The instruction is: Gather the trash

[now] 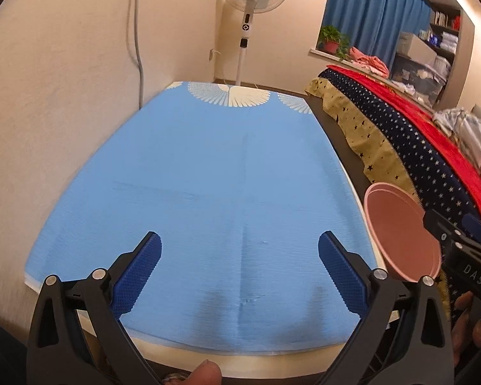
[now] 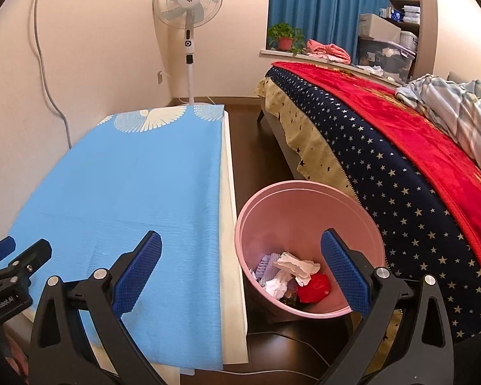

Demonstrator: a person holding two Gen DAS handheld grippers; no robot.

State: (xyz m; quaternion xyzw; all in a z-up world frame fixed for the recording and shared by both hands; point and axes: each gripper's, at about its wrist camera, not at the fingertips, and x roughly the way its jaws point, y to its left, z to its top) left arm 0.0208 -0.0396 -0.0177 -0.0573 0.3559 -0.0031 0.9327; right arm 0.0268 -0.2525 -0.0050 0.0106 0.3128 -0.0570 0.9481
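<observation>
Closest to my lens are the blue pads of my left claw [image 1: 240, 269], spread wide with nothing between them, hanging over the near end of the table [image 1: 208, 357]. The blue cloth [image 1: 208, 166] covering it looks bare from this side: no scraps, no wrappers, just a few creases down the middle.

Switching to the right view: my right claw [image 2: 240, 271] is released too, jaws apart and empty, hovering above the gap between the table edge and the pink bin [image 2: 308, 192]. The bin sits on the dark floor [image 2: 253, 147], just beside the table and right up against the bed [image 2: 400, 176] with its starry cover. It is tilted toward me, so I can see inside.

There is the trash [image 2: 291, 276], down at the bottom of the bin: crumpled white paper, something red, a bit of pale purple, all heaped together.

My read: the collecting looks essentially finished. Everything I can spot as rubbish is already in the bin, and I see nothing left on the cloth in either view. The floor under the table and behind me is out of sight, so I cannot rule out a stray piece there. Fan [image 2: 189, 3] at the far wall, nothing to do with me.
</observation>
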